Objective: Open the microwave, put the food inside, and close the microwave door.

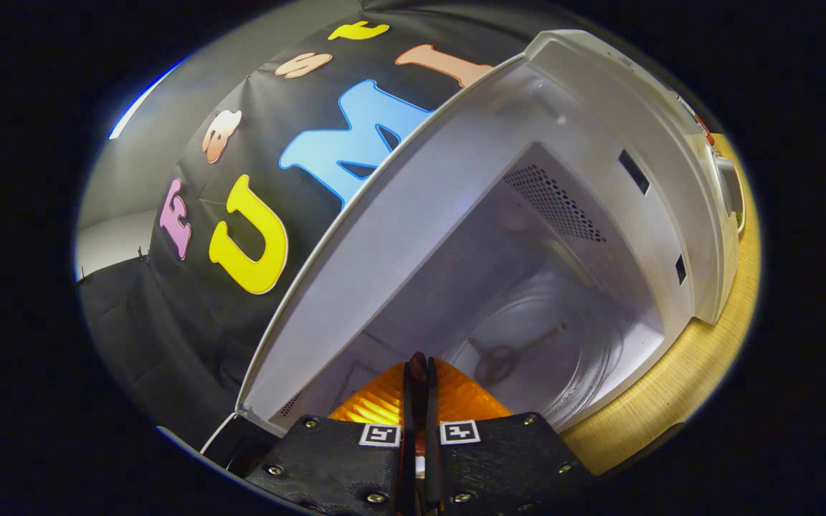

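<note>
The gripper (419, 373) has its two fingers drawn almost together, with only a thin slit between them, and they pinch the rim of an orange ribbed dish (384, 405). The dish spreads out to both sides of the fingers and lies just under and ahead of them, so both fingers press on its edge. What the dish holds cannot be made out, since the fingers and the gripper body cover its near part.

Straight ahead of the fingers and a little to their right stands the microwave (671, 179), white, seen at a strong tilt. Its cavity (528, 272) is open toward the gripper. Just beyond the fingertips, on the cavity floor, lies the round glass turntable (563, 344), with the dark hub of its turning ring (499, 362) showing through near the fingertips. The dish hangs at the front of the cavity, over the near edge of the turntable; whether it touches the glass cannot be told.

On the far side wall of the cavity, beyond the fingers, there is a patch of small vent holes (553, 204). On the front frame to the right there are two dark latch slots (634, 172).

The microwave stands on a light wooden table (685, 365), which shows to the right of the fingers and past the cavity.
</note>
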Motion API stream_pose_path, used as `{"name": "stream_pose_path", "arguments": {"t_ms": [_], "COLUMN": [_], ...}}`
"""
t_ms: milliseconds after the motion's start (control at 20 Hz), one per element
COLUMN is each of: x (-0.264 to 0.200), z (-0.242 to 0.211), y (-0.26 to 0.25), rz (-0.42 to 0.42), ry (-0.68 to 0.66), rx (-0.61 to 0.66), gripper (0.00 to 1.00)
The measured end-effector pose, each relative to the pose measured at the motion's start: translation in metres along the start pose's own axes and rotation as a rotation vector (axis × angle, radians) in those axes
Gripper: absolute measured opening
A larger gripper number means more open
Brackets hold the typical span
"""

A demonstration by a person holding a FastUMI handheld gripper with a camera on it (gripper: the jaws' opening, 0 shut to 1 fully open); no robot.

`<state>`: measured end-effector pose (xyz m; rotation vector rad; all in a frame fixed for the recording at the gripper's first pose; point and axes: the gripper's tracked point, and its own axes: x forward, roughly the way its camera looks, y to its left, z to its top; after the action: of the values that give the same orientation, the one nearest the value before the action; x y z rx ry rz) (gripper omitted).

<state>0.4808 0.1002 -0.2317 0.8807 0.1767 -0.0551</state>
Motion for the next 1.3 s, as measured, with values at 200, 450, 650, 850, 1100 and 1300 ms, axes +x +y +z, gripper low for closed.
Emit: {"name": "stream_pose_path", "arguments": {"t_ms": [200, 450, 650, 850, 1100, 1300], "x": [0.014, 0.023, 0.026, 0.006, -0.048, -0.127], "z": [-0.005, 0.007, 0.036, 0.024, -0.025, -0.041], "y": [-0.010, -0.019, -0.024, -0.015, -0.008, 0.037], "rz": [-0.015, -0.070, -0.091, -0.053, -0.006, 0.143], "ry": [-0.026, -0.122, -0.244, -0.144, 0.087, 0.128], "rx": [-0.002, -0.124, -0.257, -0.268, -0.352, -0.476], "gripper": [0.05, 0.14, 0.33, 0.42, 0.89, 0.90]}}
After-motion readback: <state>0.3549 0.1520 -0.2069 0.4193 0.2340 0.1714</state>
